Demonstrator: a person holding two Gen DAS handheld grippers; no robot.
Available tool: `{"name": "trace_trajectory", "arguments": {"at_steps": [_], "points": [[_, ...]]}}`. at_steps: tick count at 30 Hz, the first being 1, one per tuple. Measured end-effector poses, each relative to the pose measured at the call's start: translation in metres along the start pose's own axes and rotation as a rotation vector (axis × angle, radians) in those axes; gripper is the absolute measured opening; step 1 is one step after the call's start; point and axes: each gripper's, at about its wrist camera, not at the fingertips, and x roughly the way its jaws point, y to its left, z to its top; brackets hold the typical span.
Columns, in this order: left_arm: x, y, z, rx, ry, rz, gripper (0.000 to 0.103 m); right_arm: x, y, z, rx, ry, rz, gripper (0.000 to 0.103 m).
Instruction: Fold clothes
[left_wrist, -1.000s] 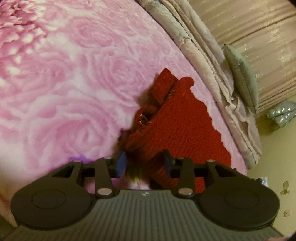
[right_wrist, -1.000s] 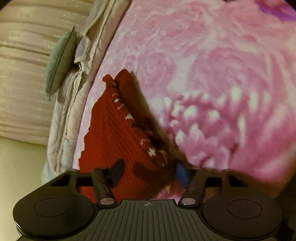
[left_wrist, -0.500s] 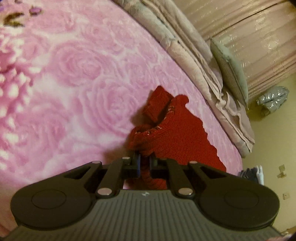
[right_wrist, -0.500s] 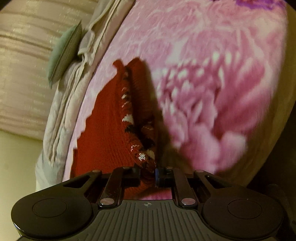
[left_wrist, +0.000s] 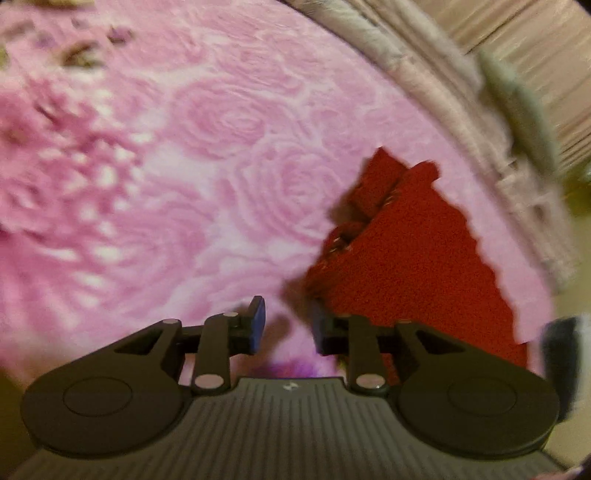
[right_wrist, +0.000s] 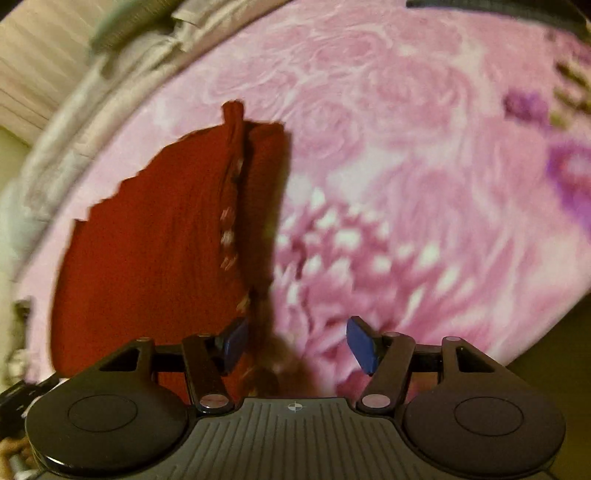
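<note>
A red knitted sweater lies folded on the pink rose-patterned bedspread. Its patterned edge runs along one side, seen in the right wrist view. My left gripper is open and empty, just left of the sweater's near corner. My right gripper is open and empty, over the sweater's near right edge, with its left fingertip above the red knit. Both views are blurred by motion.
A beige folded quilt and a grey-green pillow lie along the far edge of the bed, by striped curtains. The bed's edge and the yellowish floor are on the right of the left wrist view.
Half a second ago both grippers were shut on the sweater's edge. Both have opened, let go of it and pulled back; the sweater lies on the bedspread.
</note>
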Motion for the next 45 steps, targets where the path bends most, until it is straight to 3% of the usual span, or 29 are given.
{"name": "trace_trajectory", "arguments": {"at_steps": [3, 6, 9, 12, 14, 17, 21, 26, 31, 37, 45], "points": [[-0.029, -0.015, 0.000, -0.065, 0.077, 0.089, 0.020, -0.021, 0.035, 0.021, -0.063, 0.062, -0.028, 0.062], [-0.067, -0.035, -0.001, -0.130, 0.144, 0.080, 0.022, -0.046, 0.076, 0.038, -0.159, 0.115, -0.052, 0.062], [-0.098, -0.067, -0.002, -0.130, 0.171, 0.121, 0.025, -0.065, 0.119, 0.058, -0.263, 0.166, -0.037, 0.063], [-0.121, -0.099, -0.006, -0.153, 0.161, 0.138, 0.025, -0.071, 0.151, 0.079, -0.372, 0.211, 0.029, 0.064], [-0.131, -0.118, -0.015, -0.188, 0.129, 0.152, 0.026, -0.066, 0.162, 0.091, -0.461, 0.221, 0.050, 0.075], [-0.143, -0.147, -0.037, -0.261, 0.081, 0.192, 0.026, -0.049, 0.170, 0.109, -0.635, 0.252, 0.063, 0.076], [-0.158, -0.198, -0.086, -0.395, 0.001, 0.279, 0.027, -0.040, 0.166, 0.132, -0.873, 0.322, 0.156, 0.076], [-0.175, -0.289, -0.166, -0.550, -0.055, 0.325, 0.027, -0.063, 0.123, 0.167, -1.068, 0.376, 0.262, 0.076], [-0.183, -0.376, -0.217, -0.541, -0.085, 0.344, 0.028, -0.083, 0.085, 0.196, -1.179, 0.414, 0.317, 0.076], [-0.186, -0.434, -0.246, -0.565, -0.124, 0.390, 0.031, -0.096, 0.068, 0.211, -1.307, 0.429, 0.354, 0.076], [-0.188, -0.486, -0.254, -0.528, -0.168, 0.475, 0.031, -0.101, 0.059, 0.215, -1.424, 0.411, 0.407, 0.076]]}}
